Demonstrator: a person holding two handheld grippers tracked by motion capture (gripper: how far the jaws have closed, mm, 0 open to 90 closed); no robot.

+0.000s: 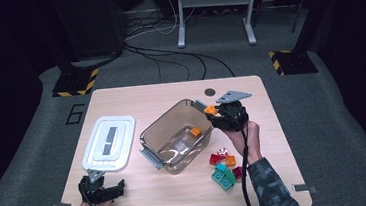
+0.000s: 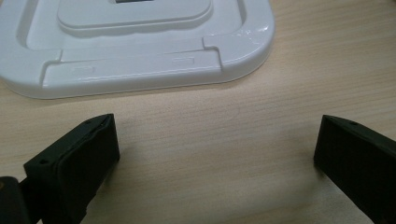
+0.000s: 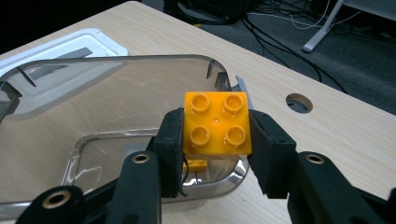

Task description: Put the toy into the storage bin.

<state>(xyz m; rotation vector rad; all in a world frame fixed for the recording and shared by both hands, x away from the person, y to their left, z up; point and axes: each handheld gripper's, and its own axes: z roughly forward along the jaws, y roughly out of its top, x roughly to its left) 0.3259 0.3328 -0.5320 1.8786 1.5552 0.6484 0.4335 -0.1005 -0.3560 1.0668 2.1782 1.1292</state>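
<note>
My right claw (image 3: 215,135) clamped on an orange brick (image 3: 216,122), poised over the clear tub's (image 1: 159,127) two-o'clock rim, my left claw (image 2: 217,154) agape, low over the worktop (image 2: 224,140) beside the white lid (image 2: 140,51).

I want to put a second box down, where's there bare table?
Bare wood runs along the near edge between the left gripper and the loose bricks, and across the far edge behind the clear bin. It is crowded mid-table: white lid, bin, and the right gripper holding an orange brick.
</note>
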